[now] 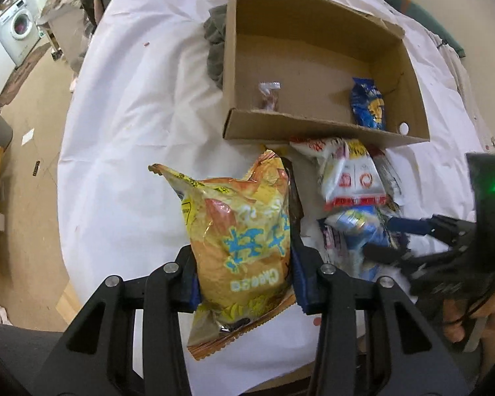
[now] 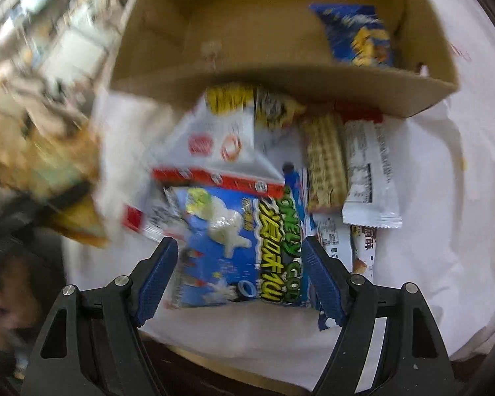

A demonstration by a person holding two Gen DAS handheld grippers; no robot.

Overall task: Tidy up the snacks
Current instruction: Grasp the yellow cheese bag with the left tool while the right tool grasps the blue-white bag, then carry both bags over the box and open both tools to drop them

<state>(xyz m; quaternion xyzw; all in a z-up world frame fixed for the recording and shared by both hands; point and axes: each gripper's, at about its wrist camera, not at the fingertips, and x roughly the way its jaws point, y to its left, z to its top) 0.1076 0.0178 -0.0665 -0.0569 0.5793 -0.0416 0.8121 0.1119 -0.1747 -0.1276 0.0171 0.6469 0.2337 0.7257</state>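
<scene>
While the open brown cardboard box [image 1: 313, 49] at upper centre holds a blue snack packet [image 1: 368, 104] and a small clear-wrapped sweet [image 1: 269, 94] | left gripper [image 1: 244, 264] clenched on the yellow-orange crisp bag [image 1: 237, 231], long axis running up-frame, lower centre | right gripper [image 2: 239, 274] jaws spread, straddling the blue-and-green snack packet [image 2: 241, 250] without pressing it.

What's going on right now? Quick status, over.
Left gripper shut on yellow chip bag. Right gripper open, straddling blue snack packet. Cardboard box holds two snacks; its near wall stands between pile and box floor.

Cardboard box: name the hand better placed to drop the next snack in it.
Left. The left gripper already clamps the orange-yellow chip bag just before the brown cardboard box; the right gripper only straddles a blue packet, unclosed.
</scene>
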